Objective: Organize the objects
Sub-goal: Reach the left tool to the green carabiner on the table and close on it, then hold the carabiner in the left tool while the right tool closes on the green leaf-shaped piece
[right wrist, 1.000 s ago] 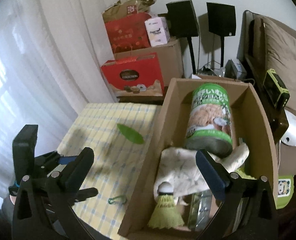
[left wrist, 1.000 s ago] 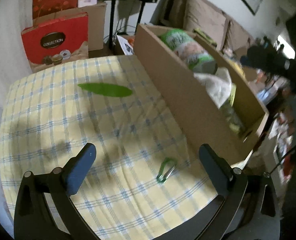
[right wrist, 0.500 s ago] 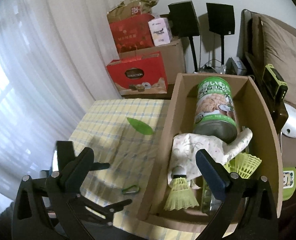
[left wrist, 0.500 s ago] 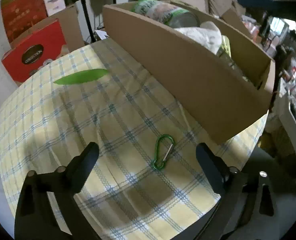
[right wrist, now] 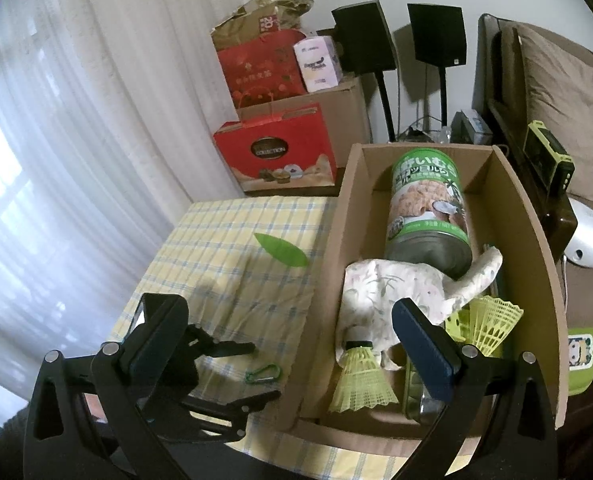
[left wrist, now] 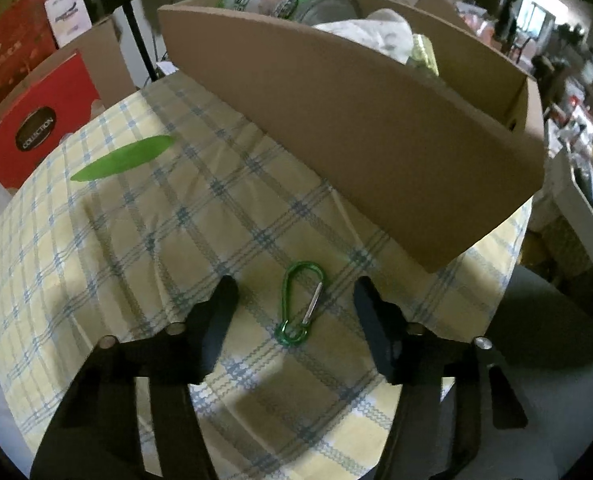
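A green carabiner (left wrist: 300, 304) lies flat on the yellow checked tablecloth (left wrist: 136, 240), close to the cardboard box (left wrist: 376, 140). My left gripper (left wrist: 294, 296) points down over it, one finger on each side. Its jaws are closing, and the pads stand clear of the metal. The right wrist view shows the same carabiner (right wrist: 262, 373) between the left gripper's fingers (right wrist: 252, 346). My right gripper (right wrist: 282, 312) hangs open and empty above the box's near left wall (right wrist: 328, 280). A green leaf (left wrist: 124, 158) rests farther back on the cloth.
The box holds a green-labelled can (right wrist: 428, 208), a floral cloth (right wrist: 396, 292) and yellow shuttlecocks (right wrist: 360, 384). A red gift box (right wrist: 276, 152), stacked cartons and speaker stands (right wrist: 362, 38) stand behind the table. Curtains hang at the left, a sofa (right wrist: 568, 92) is at the right.
My left gripper came down toward the cloth, rolled, and narrowed its jaws so the carabiner now lies between the fingers. The right gripper drifted slightly sideways, staying open.
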Motion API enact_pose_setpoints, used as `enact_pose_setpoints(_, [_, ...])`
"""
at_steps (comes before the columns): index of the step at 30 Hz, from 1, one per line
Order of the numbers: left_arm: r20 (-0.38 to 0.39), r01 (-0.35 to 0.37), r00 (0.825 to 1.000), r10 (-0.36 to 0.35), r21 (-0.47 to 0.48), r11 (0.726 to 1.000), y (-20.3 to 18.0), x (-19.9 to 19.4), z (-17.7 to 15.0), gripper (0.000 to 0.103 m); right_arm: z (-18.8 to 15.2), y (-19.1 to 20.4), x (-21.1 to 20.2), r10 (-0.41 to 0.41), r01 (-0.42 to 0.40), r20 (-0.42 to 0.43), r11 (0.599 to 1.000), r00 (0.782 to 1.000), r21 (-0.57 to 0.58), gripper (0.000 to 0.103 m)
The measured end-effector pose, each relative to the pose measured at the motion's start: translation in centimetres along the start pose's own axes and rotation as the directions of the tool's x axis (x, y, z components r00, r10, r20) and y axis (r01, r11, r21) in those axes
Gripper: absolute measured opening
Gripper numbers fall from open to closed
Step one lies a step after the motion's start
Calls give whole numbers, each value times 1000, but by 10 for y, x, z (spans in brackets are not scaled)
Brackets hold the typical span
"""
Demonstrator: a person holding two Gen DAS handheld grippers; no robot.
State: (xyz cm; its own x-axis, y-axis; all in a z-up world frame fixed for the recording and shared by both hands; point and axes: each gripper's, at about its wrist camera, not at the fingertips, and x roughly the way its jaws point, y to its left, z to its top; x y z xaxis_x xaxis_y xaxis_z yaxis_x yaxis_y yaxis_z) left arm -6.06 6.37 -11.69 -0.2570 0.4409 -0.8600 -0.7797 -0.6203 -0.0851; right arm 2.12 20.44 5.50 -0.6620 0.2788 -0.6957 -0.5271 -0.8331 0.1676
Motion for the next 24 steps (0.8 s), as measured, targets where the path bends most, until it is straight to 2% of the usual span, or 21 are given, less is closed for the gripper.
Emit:
enact_pose_setpoints(3, [20, 0, 1000, 0, 3, 1000, 0, -1, 0, 33, -1, -2, 2, -6, 6, -4, 1000, 1000, 8, 103])
enact_pose_setpoints(4, [26, 1, 1000, -2, 1, 1000, 1, -1, -1, 20, -1, -3, 2, -7, 8, -4, 1000, 1000, 10, 103])
enact_pose_setpoints(7, [21, 15, 1000, -14, -14, 1000, 6, -2, -2, 20, -1, -5, 2, -9, 9, -2, 1000, 1000, 18, 103])
enact_pose_setpoints(11, [26, -8, 1000, 8, -12, 1000, 9, -4, -6, 20, -1, -4, 2, -11, 11, -3, 1000, 1000, 12, 103])
enact_pose_setpoints(24, [124, 9, 992, 17, -205, 979, 63, -47, -16, 20, 20, 25, 26, -21, 19, -25, 996, 999, -84, 103])
